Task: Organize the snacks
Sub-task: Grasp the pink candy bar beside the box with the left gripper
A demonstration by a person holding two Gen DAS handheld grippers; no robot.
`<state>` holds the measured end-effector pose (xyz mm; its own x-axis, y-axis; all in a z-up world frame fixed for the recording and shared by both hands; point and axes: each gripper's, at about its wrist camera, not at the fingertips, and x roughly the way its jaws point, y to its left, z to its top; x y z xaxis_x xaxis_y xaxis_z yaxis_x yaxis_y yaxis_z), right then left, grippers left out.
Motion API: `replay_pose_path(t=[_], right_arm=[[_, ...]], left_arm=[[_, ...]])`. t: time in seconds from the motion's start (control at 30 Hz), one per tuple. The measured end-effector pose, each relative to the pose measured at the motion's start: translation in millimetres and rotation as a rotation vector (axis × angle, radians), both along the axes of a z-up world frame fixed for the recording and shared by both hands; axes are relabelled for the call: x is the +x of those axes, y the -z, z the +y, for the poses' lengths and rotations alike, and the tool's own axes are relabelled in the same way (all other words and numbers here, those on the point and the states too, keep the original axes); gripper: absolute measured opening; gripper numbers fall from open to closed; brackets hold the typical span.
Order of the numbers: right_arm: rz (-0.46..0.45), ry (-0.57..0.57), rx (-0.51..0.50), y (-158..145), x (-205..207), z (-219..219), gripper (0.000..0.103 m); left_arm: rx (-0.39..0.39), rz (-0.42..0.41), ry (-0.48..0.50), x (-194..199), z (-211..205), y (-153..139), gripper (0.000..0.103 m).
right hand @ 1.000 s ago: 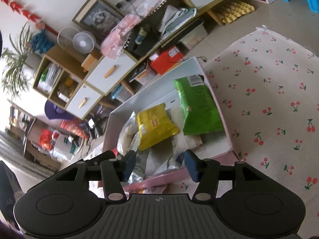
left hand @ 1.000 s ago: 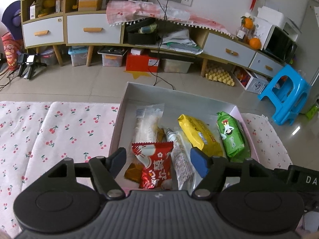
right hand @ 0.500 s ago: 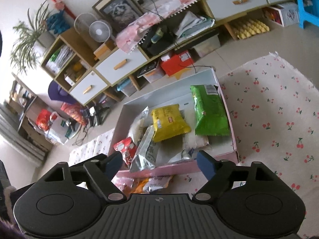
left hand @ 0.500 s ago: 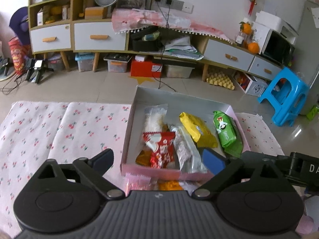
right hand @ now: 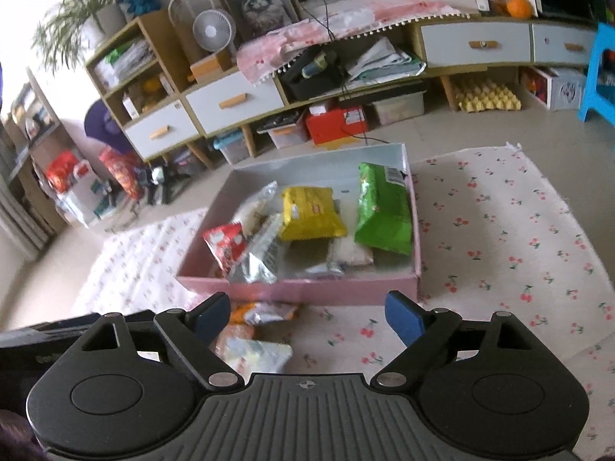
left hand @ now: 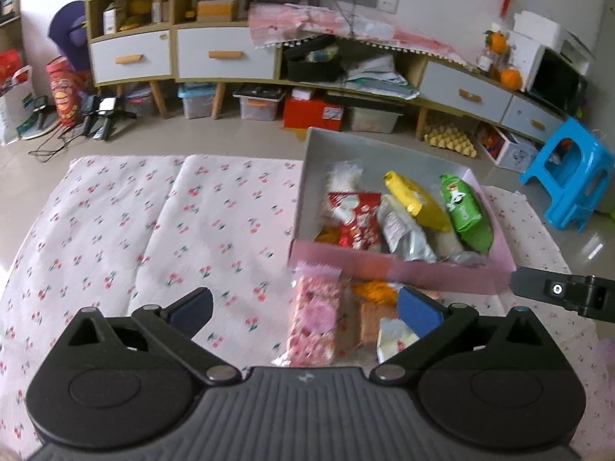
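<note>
Snacks [left hand: 399, 211] are packed inside the pink box [left hand: 403, 272]; loose packets [left hand: 317, 315] are left just before it, beneath both released, freshly widened hand-held grippers [left hand: 303, 307] [right hand: 307, 313].

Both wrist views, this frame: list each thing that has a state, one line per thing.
left gripper: open, jaws just opened, nothing gripped
right gripper: open, jaws just opened, nothing gripped
pink box: lidless, on the cherry cloth, holding packets
green packet: flat in box, at its right wall
yellow packet: in box
red packet: in box, propped on others
pink packet: outside the box, on the cloth
</note>
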<state>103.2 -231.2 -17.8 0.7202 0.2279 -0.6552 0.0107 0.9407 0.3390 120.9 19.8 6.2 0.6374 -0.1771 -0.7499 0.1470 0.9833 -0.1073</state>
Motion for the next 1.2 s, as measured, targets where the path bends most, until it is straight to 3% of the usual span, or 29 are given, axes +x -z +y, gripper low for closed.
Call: replay_pose_path(t=[0.33, 0.4, 0.6, 0.73, 0.87, 0.97, 1.03, 1.2], right_arm=[[0.071, 0.0, -0.097, 21.3, -1.9, 0.8, 0.09], [0.087, 0.005, -0.105, 25.7, 0.1, 1.9, 0.09], [0.117, -0.005, -0.105, 35.3, 6.8, 8.8, 0.09], [0.138, 0.005, -0.076, 41.3, 14.2, 11.9, 0.09], [0.151, 0.012, -0.023, 45.8, 22.0, 16.3, 0.09], [0.163, 0.023, 0.041, 48.9, 27.6, 19.6, 0.09], [0.17, 0.03, 0.081, 51.2, 31.1, 21.6, 0.09], [0.177, 0.057, 0.163, 57.9, 38.5, 24.6, 0.09]], left_arm=[[0.079, 0.01, 0.04, -8.2, 0.1, 26.5, 0.101], [0.069, 0.03, 0.035, -1.8, 2.3, 34.7, 0.092], [-0.017, 0.065, 0.022, 7.9, 7.9, 44.4, 0.077], [-0.017, 0.061, 0.068, 8.8, 0.1, 45.9, 0.066], [-0.006, 0.073, 0.095, 10.6, -7.5, 48.4, 0.047], [-0.002, 0.089, 0.103, 10.5, -10.7, 49.9, 0.044], [0.011, 0.093, 0.096, 12.7, -10.1, 50.5, 0.036], [0.036, 0.107, 0.057, 13.3, -2.5, 46.7, 0.032]])
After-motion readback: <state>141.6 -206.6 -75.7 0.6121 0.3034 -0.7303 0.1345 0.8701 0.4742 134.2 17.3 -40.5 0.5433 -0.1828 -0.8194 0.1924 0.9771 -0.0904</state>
